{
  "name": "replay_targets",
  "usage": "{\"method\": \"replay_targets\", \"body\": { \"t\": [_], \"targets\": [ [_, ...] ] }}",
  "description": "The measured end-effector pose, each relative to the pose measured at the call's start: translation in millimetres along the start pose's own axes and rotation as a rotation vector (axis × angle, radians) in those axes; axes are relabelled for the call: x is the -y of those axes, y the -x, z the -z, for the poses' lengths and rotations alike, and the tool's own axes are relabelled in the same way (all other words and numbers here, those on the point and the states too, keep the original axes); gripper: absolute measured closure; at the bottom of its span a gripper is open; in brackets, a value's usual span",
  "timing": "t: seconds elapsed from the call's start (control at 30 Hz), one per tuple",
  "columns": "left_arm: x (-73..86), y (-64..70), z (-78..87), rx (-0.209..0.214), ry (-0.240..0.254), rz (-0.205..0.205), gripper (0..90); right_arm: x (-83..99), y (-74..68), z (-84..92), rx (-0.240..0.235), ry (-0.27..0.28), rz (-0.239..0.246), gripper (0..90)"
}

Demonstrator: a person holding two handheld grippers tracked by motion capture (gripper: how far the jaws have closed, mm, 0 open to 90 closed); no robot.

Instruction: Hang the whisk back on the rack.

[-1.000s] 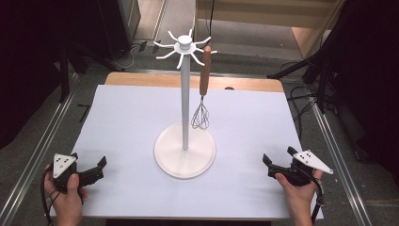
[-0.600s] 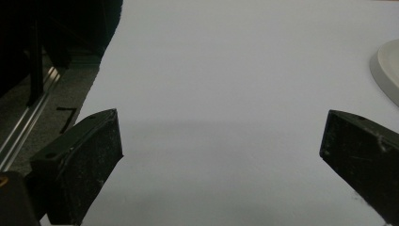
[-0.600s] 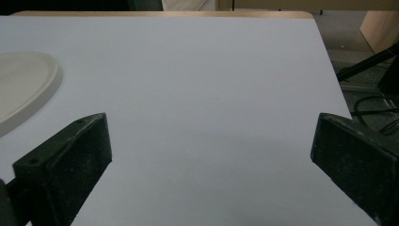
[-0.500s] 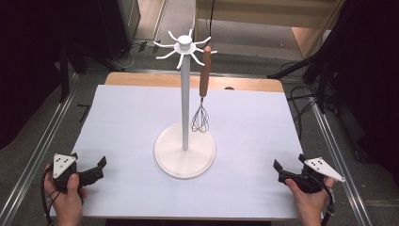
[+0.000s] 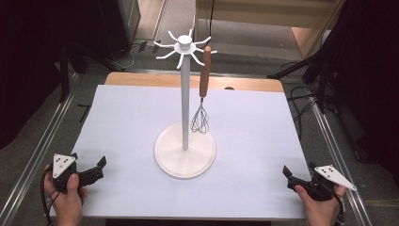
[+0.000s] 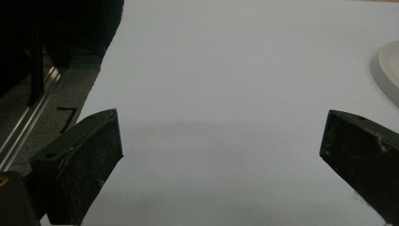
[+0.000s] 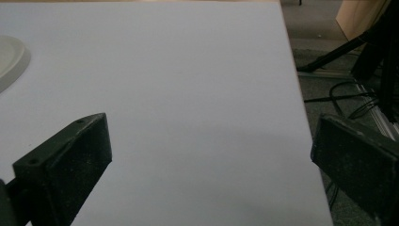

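With the whisk [image 5: 200, 117] hanging mid-frame on the stand [image 5: 184, 149], both released tongs, left [image 5: 99, 168] and right [image 5: 288, 176], are being held idle at the lower corners, so a reach toward it is judged next.

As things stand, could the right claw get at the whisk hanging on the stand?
Probably yes. The right claw is open, and bare table lies between it and the whisk, which hangs on the stand's right side.

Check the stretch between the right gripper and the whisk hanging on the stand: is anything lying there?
Nothing. In the high view, just bare white table separates the right gripper from the whisk on the stand. The right gripper view agrees.
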State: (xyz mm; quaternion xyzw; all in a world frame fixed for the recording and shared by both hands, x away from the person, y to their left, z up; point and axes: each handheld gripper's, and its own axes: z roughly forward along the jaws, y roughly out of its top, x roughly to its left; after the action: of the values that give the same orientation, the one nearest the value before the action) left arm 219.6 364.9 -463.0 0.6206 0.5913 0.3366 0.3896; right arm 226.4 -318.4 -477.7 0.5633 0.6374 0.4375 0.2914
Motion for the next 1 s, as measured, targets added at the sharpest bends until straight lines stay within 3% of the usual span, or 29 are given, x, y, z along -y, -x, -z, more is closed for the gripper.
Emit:
{"method": "replay_targets", "body": {
  "t": [0.33,0.5,0.63,1.0],
  "targets": [
    [0.1,0.1,0.0,0.000,0.002,0.000,0.2,10.1,18.6,17.7,0.048,-0.005,-0.014,0.0],
    [0.2,0.0,0.1,0.000,0.003,0.001,0.2,15.5,22.0,20.9,0.046,-0.012,-0.021,0.0],
    [0.1,-0.3,0.0,0.000,0.003,0.007,0.2,19.5,20.0,23.6,0.036,-0.007,-0.050,0.0],
    [-0.1,-2.0,0.0,0.008,0.002,0.020,0.2,25.0,15.0,18.0,0.067,-0.030,-0.026,0.0]
  ]
}}
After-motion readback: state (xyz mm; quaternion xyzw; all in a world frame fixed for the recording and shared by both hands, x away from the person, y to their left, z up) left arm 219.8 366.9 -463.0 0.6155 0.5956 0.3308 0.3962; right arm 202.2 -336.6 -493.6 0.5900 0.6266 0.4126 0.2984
